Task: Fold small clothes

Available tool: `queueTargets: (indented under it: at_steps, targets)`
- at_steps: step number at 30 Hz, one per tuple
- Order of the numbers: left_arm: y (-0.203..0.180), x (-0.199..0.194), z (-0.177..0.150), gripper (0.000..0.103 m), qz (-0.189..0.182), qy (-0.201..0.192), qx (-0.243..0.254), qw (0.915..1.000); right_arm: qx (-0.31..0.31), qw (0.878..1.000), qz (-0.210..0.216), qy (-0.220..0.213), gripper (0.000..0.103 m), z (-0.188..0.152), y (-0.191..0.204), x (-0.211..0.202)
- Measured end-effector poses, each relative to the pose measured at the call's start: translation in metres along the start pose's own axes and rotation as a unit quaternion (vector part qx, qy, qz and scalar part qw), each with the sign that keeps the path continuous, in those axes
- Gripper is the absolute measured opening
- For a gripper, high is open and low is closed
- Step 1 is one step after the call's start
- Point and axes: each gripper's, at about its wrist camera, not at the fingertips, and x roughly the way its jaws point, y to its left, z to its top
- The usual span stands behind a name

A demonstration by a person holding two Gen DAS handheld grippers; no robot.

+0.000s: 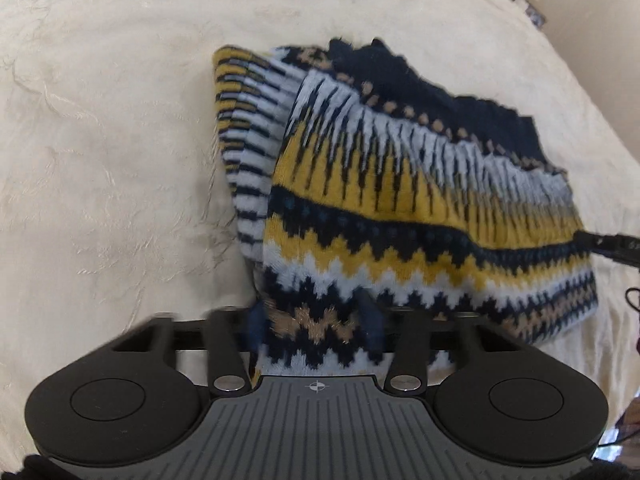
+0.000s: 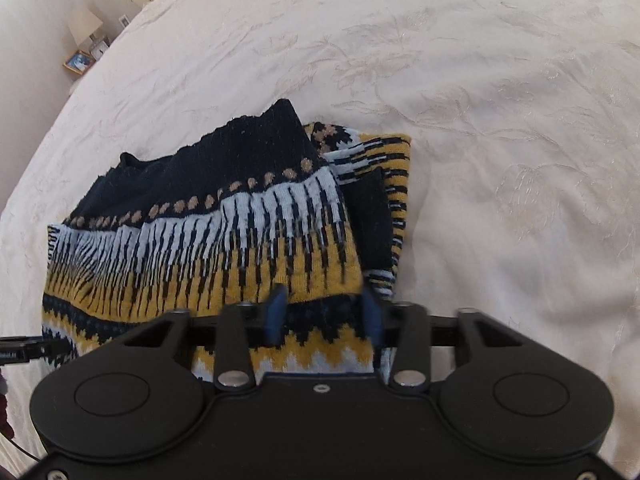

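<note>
A cream embroidered bedspread (image 2: 480,100) fills the view; a lamp (image 2: 85,24) stands by pale walls.

Cream embroidered bedspread (image 2: 480,100) covers the bed — lamp (image 2: 85,24) and framed picture (image 2: 78,61) stand beside it.

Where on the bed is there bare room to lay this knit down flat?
Bare bedspread lies left of the sweater and beyond its dark hem. It is crowded at the near edge, where the left tool and right tool clamp it.
</note>
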Motion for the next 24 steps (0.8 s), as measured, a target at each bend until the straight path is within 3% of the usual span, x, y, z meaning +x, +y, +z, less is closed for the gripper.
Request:
queueTargets:
  at_steps: [1,2,5,8,13,15,16,17,18,19,20,22,24]
  targets:
    - [-0.001,-0.001,0.000,0.014,0.001,-0.003,0.004,1.0000,0.000,1.000,0.001,0.002,0.017,0.000,0.001,-0.001]
    - [-0.003,-0.003,0.001,0.008,0.000,-0.005,0.012,0.9999,-0.002,1.000,0.002,0.004,0.017,0.000,0.002,-0.002]
    - [-0.014,-0.012,0.003,0.007,0.007,-0.006,0.053,0.9986,-0.025,1.000,0.005,0.004,0.016,0.000,0.011,-0.009]
    - [-0.014,-0.026,0.002,0.007,0.013,-0.002,0.073,0.9972,-0.050,0.998,-0.026,0.005,0.015,0.001,0.016,-0.017]
    - [0.011,-0.020,-0.003,0.006,0.042,0.019,0.050,0.9977,-0.042,0.997,-0.055,0.029,0.015,0.000,0.007,-0.003]
    - [0.021,-0.014,-0.004,0.010,0.028,0.023,0.016,0.9992,-0.028,0.997,-0.052,0.040,0.019,-0.002,0.005,0.006]
    - [0.023,-0.015,-0.004,0.012,0.031,0.019,0.001,0.9993,-0.020,0.998,-0.053,0.036,0.025,-0.002,0.004,0.007]
    - [0.022,-0.017,-0.004,0.013,0.032,0.011,-0.007,0.9994,-0.011,0.998,-0.053,0.028,0.047,-0.003,0.004,0.004]
    - [0.020,-0.021,-0.003,0.013,0.032,0.001,-0.009,0.9994,0.005,0.999,-0.049,0.020,0.060,-0.002,0.002,0.000]
    - [0.017,-0.025,-0.004,0.013,0.034,-0.008,-0.007,0.9993,0.027,0.999,-0.039,0.010,0.093,-0.003,0.000,-0.005]
    - [0.013,-0.029,-0.005,0.013,0.039,-0.016,-0.005,0.9991,0.046,0.999,-0.030,-0.001,0.101,-0.003,-0.003,-0.011]
    - [0.006,-0.037,-0.008,0.013,0.050,-0.033,-0.004,0.9982,0.080,0.996,-0.019,-0.019,0.102,-0.005,-0.008,-0.024]
    - [-0.001,-0.048,-0.012,0.013,0.058,-0.052,-0.012,0.9969,0.100,0.994,-0.041,-0.019,0.103,-0.006,-0.009,-0.033]
